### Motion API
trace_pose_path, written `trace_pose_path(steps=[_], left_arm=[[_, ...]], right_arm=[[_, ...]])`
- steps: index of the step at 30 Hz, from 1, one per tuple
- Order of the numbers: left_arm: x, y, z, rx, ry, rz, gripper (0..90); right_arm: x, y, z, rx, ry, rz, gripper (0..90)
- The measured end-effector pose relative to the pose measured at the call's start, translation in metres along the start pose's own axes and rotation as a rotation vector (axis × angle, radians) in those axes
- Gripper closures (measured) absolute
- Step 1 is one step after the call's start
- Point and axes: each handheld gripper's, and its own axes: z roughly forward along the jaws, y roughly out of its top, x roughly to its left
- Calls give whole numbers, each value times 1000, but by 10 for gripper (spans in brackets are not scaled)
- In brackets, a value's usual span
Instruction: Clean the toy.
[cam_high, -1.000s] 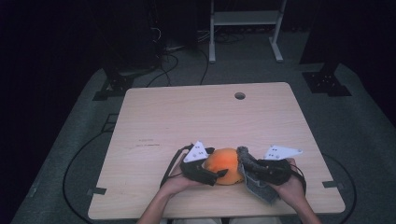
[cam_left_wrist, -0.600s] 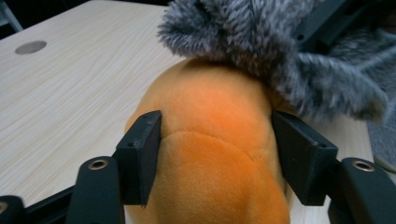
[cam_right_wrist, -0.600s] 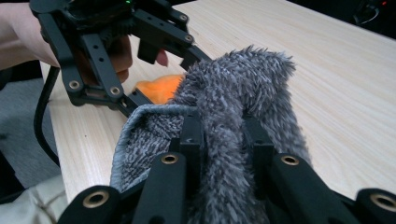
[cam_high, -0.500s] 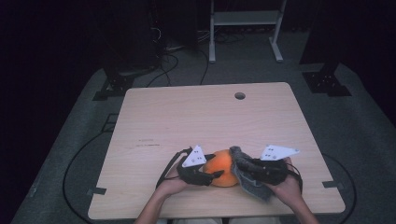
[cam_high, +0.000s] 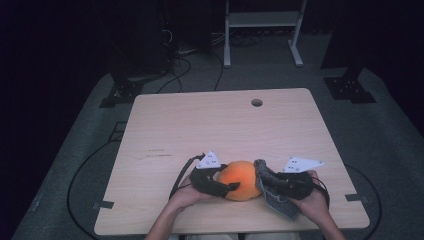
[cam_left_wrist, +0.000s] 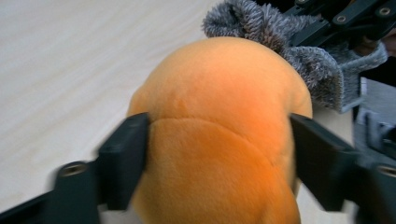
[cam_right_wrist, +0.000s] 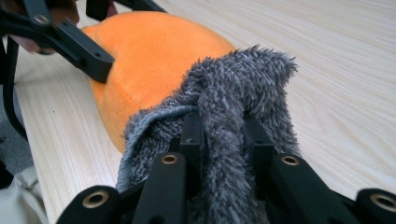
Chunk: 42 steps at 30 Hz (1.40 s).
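A: Item one, orange plush ball. Location?

B: Lower middle of the high view, resting on the bench near its front edge, between the two tools. In the left gripper view it takes up the centre of the frame.

A: Item two, left tool. State?

B: Lower middle of the high view, just left of the ball, held in the person's left hand. Its jaws stand half wide, one on each flank of the ball, both touching the plush. They have just been opening a little, with the ball between them.

A: Item three, right tool?

B: Just right of the ball, held in the right hand. Jaws narrow, pinched on a fold of grey fuzzy cloth that rises between them at the centre of the right gripper view.

A: Cloth against ball?

B: Touching. The cloth's edge lies against the ball's right side in the high view; in the left gripper view it sits at the upper right, behind the ball.

A: Other entries?

B: A round hole in the bench top, upper middle of the high view, well apart from the rest.
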Motion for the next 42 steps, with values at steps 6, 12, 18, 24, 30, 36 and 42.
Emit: trace_pose_path(steps=[6,12,18,24,30,36,42], left_arm=[[-14,6,-1,-125,100,201,388],[1,5,-1,-108,33,40,169],[7,-4,-2,-57,56,27,206],[10,-8,-4,-54,51,27,204],[9,-8,-2,-55,58,42,204],[7,-7,-3,-53,50,55,199],[-5,-6,2,-45,27,163,230]], right_arm=[[2,13,-8,-75,-15,8,737],[1,5,8,-43,20,29,739],[14,12,9,-59,23,-33,734],[-12,-8,9,14,-40,59,734],[6,10,0,-74,14,-1,732],[-2,-4,10,6,20,13,723],[1,4,-2,-50,16,5,727]])
